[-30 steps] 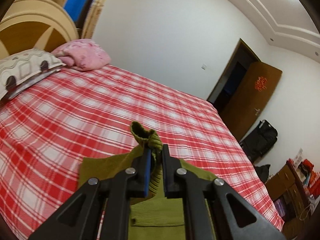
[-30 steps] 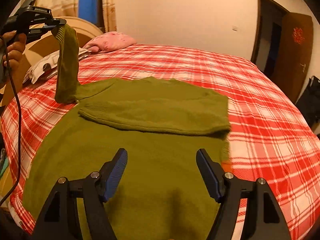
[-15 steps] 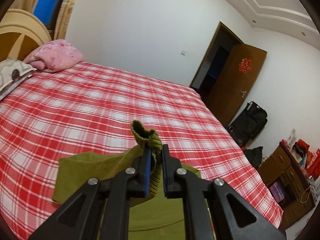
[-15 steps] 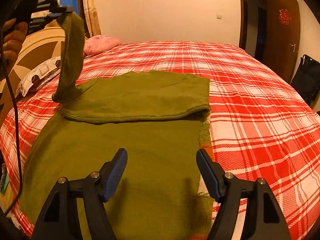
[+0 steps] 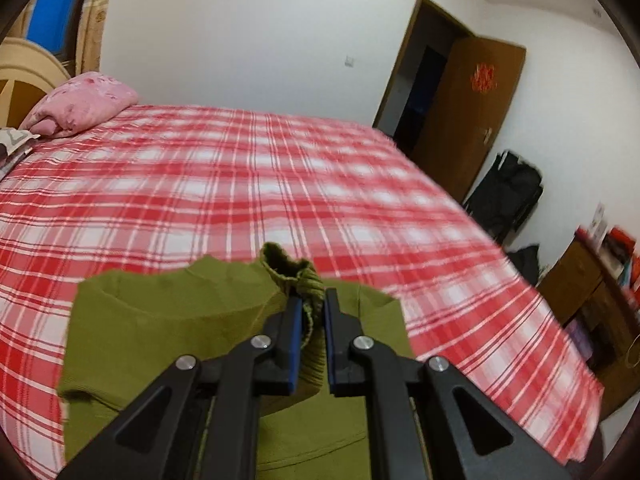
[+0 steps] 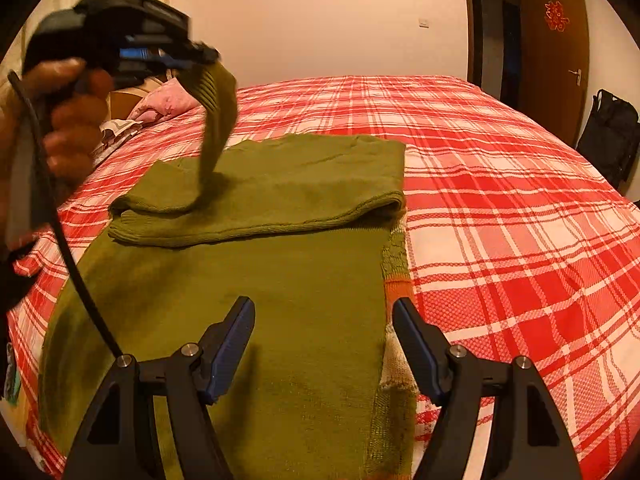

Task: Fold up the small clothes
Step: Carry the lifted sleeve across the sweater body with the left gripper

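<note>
Cuff first: in the left wrist view my left gripper (image 5: 309,312) is closed down to a narrow slot on the ribbed sleeve cuff (image 5: 298,276) of the green sweater (image 5: 168,328), the knit bunched between the blue pads (image 5: 295,334) and poking out beyond the tips. The sweater's folded body lies below and to the left of the fingers on the red plaid bed (image 5: 280,184). A pink pillow (image 5: 80,108) sits at the far left, the brown door (image 5: 476,116) stands open at the far right, and a black bag (image 5: 506,200) leans near it.

From the right wrist view, my right gripper (image 6: 322,344) is spread wide, holding nothing, its fingers hanging above the near part of the green sweater (image 6: 280,300) without touching it. The sweater lies flat on the bed (image 6: 500,220), its far half folded over into a thicker band across the middle. At the upper left my left hand (image 6: 68,120) grips the left gripper (image 6: 200,54), lifted above the bed, and the sleeve (image 6: 216,120) hangs from its tips down to the folded band. The sleeve looks blurred. Along the sweater's right edge a strip of lighter patterned knit (image 6: 396,264) shows.
</note>
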`<state>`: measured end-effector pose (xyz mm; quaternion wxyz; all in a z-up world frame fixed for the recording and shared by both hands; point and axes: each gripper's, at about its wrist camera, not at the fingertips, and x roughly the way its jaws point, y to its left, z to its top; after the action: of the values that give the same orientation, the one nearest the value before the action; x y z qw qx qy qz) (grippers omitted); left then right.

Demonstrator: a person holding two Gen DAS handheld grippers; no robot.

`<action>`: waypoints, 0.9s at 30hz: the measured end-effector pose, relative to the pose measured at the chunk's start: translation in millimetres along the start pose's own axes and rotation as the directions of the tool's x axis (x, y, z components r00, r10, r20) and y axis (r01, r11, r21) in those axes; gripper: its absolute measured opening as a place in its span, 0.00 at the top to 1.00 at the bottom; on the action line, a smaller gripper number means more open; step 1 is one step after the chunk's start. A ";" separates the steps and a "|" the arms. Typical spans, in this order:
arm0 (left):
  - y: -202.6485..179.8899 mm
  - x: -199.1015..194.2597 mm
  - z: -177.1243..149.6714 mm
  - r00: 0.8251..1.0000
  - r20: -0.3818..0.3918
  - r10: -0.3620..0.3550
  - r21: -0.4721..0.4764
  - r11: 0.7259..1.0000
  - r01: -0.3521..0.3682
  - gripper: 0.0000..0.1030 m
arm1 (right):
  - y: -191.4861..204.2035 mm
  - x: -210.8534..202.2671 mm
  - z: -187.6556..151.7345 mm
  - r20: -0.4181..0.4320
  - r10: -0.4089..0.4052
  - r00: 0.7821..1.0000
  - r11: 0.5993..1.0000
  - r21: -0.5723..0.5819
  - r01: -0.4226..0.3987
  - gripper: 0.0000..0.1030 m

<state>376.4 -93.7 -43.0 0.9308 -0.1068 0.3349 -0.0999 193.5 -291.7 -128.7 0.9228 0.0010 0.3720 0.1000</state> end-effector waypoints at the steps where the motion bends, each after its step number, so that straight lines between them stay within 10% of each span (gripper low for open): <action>1: -3.4 7.0 -5.1 1.000 -0.013 0.005 0.011 1.000 -0.004 0.86 | -0.2 1.4 -0.7 -0.003 0.000 1.000 1.000 0.000 0.000 0.30; 6: -8.4 23.7 -21.9 0.997 -0.057 0.053 0.064 0.997 -0.050 0.77 | -1.9 7.3 -4.5 -0.018 -0.001 1.000 1.000 -0.001 0.001 0.30; 10: 6.7 2.7 -33.3 0.996 -0.016 0.086 0.126 0.989 -0.084 0.41 | -7.7 12.2 -7.4 -0.028 -0.009 1.000 1.000 0.007 0.010 0.30; 15: 57.4 -32.8 -54.5 0.974 0.051 0.219 0.237 0.945 -0.225 0.25 | -13.0 7.2 -3.2 -0.026 -0.002 1.000 1.000 0.023 0.003 0.30; 23: 175.1 -29.0 -73.1 0.893 -0.031 0.450 0.159 0.884 -0.440 0.24 | -12.6 18.3 71.7 -0.029 0.151 0.988 0.985 0.087 -0.148 0.30; 27: 196.5 -10.0 -86.6 0.890 -0.129 0.438 0.118 0.898 -0.425 0.24 | -12.6 61.6 108.6 -0.074 0.141 0.987 0.982 0.134 -0.130 0.41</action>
<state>335.4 85.6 -154.4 0.9052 0.0185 0.4156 0.0871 313.8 -284.8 -93.4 0.8956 0.0820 0.4147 0.1385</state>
